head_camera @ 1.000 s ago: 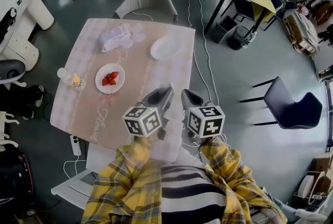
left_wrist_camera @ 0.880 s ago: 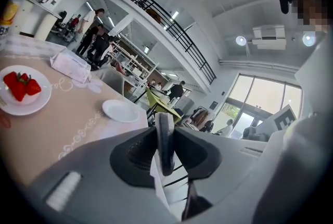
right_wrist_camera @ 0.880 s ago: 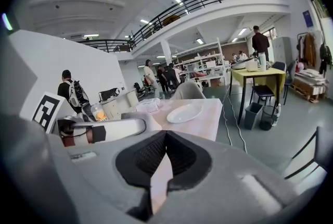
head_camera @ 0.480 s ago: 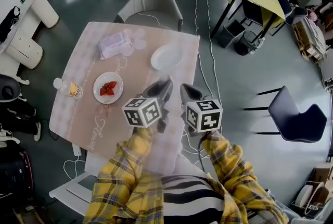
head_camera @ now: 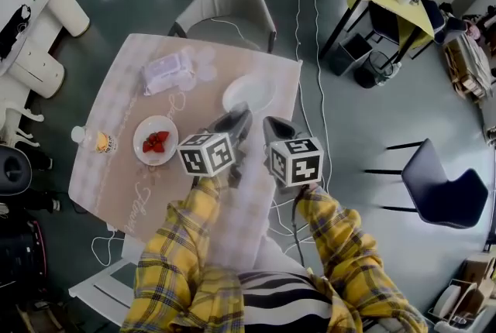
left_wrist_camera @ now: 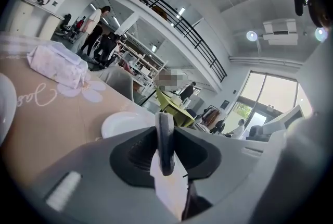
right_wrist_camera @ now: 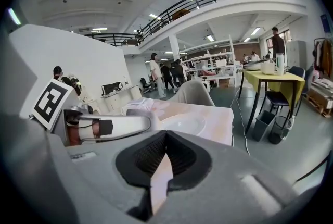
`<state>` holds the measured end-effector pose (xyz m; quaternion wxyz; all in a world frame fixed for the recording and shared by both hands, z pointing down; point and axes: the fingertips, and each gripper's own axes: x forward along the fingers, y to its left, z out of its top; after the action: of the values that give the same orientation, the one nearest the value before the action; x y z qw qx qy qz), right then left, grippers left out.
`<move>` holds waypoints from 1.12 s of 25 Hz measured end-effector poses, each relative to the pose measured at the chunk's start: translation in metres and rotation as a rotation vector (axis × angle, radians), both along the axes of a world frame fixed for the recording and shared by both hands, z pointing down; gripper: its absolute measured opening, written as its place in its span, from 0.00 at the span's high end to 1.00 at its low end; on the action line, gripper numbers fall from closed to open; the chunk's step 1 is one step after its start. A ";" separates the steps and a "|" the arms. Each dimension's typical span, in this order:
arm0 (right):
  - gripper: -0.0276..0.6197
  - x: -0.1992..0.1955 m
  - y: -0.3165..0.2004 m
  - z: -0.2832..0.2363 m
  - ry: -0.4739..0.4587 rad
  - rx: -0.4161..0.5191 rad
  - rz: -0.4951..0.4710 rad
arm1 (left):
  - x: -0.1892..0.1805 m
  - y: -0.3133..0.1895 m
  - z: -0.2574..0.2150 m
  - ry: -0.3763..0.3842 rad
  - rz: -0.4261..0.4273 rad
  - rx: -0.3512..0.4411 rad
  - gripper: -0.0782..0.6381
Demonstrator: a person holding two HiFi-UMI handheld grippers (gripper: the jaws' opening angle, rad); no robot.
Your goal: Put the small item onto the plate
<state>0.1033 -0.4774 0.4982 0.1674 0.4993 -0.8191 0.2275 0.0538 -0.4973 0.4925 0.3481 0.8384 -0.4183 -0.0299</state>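
Fingers of the left gripper (head_camera: 239,117) clenched a thin dark item (left_wrist_camera: 165,138), apparently bound for the empty plate (head_camera: 248,94) by the right edge of the tabletop (head_camera: 132,64); the right gripper (head_camera: 273,127) had its fingers closed on nothing.

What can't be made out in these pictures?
- Left gripper view: a dark narrow piece stands at the jaws. It could be a held thing or the jaw tips, and the picture does not show which.
- Head view: the red food on the plate is too small to name.
- Head view: the bottle label is too small to read.
- Head view: the sleeves cover the near edge of the table.
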 end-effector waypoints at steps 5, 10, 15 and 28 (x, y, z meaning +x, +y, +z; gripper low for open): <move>0.95 -0.002 -0.023 0.013 0.022 -0.009 -0.035 | 0.003 -0.027 0.004 0.007 -0.013 -0.010 0.76; 0.95 -0.001 -0.044 0.026 0.016 -0.014 -0.036 | 0.010 -0.048 0.009 -0.003 -0.015 -0.016 0.76; 0.95 0.004 -0.057 0.033 0.018 -0.023 -0.036 | 0.015 -0.064 0.020 -0.009 -0.001 -0.053 0.76; 0.95 0.003 -0.065 0.046 0.018 -0.052 -0.050 | 0.018 -0.074 0.045 -0.081 0.032 -0.126 0.76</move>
<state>0.1061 -0.5423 0.5444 0.1931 0.4761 -0.8237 0.2400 0.0717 -0.5708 0.5375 0.3836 0.8219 -0.4196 0.0360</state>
